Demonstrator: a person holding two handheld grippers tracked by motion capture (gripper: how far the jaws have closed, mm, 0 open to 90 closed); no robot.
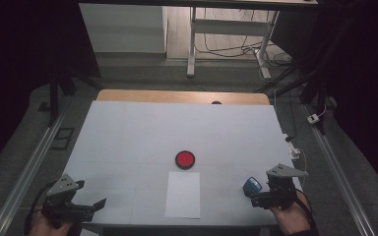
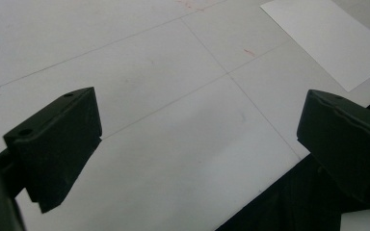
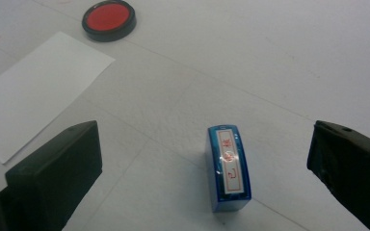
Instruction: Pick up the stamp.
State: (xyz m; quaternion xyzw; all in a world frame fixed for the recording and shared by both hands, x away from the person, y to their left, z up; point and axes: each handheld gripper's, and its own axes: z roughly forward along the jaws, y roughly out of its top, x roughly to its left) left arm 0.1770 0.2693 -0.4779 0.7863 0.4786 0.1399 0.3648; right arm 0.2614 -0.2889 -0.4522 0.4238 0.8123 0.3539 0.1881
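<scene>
right gripper (image 3: pixel 204 159) is sitting with its jaws spread wide, gripping nothing, at the near right corner of the table (image 1: pixel 128 128). the blue stamp (image 3: pixel 228 168) is lying on the table between the two jaws in the right gripper view, apart from both, its label with red characters facing up. in the high view the stamp (image 1: pixel 252 185) is showing just beside the right gripper (image 1: pixel 252 199), on the side toward the table's middle.

left gripper (image 2: pixel 197 139) is also spread wide and gripping nothing, hovering over the near left corner of the table (its right jaw is hanging past the table edge in its own view). in the high view the left gripper (image 1: pixel 101 204) is pointing toward the middle, a hand (image 1: pixel 44 226) holding it from below.

the white sheet of paper (image 1: pixel 183 194) is lying flat near the front edge, between the two grippers. the round red ink pad (image 1: pixel 185 159) is sitting just beyond the paper's far end, apart from it and well apart from the stamp.
</scene>
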